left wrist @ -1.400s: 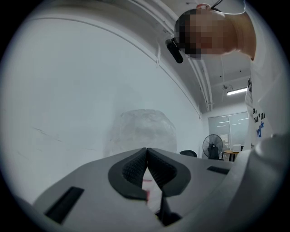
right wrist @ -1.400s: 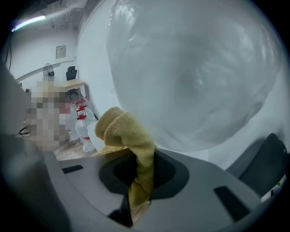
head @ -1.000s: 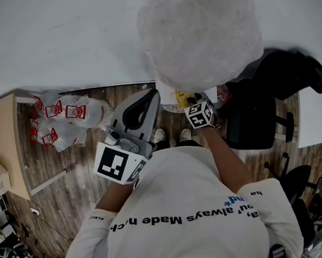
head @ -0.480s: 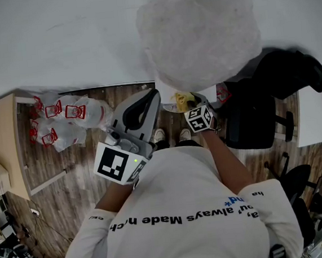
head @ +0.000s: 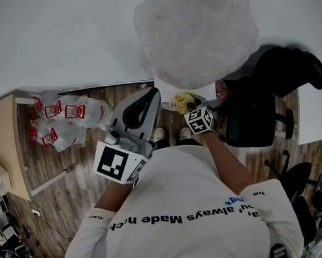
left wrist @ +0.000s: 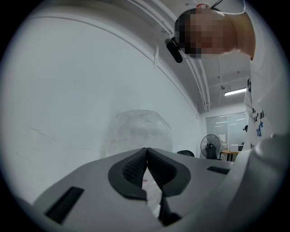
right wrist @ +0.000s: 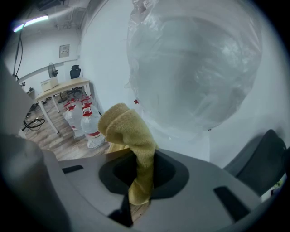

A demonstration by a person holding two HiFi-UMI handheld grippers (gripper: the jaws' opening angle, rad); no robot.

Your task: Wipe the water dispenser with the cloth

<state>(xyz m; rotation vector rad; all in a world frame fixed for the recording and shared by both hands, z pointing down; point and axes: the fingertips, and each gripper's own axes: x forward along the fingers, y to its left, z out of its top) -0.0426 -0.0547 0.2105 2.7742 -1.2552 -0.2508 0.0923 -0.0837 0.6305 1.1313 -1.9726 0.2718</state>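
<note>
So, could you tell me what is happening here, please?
A person stands at the water dispenser, whose bottle on top is wrapped in clear plastic. The right tool is shut on a yellow cloth, held close below the bottle. The left tool is shut and empty. Whether the cloth touches the dispenser is unclear.

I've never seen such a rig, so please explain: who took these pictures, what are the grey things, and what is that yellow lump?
No robot here: a person holds a gripper in each hand. One camera sits on the head, looking down; one rides on each gripper. The left gripper has its jaws shut on nothing. The right gripper pinches a yellow cloth in front of the water dispenser, whose bottle is wrapped in plastic. Spare water bottles stand on the wooden floor.
</note>
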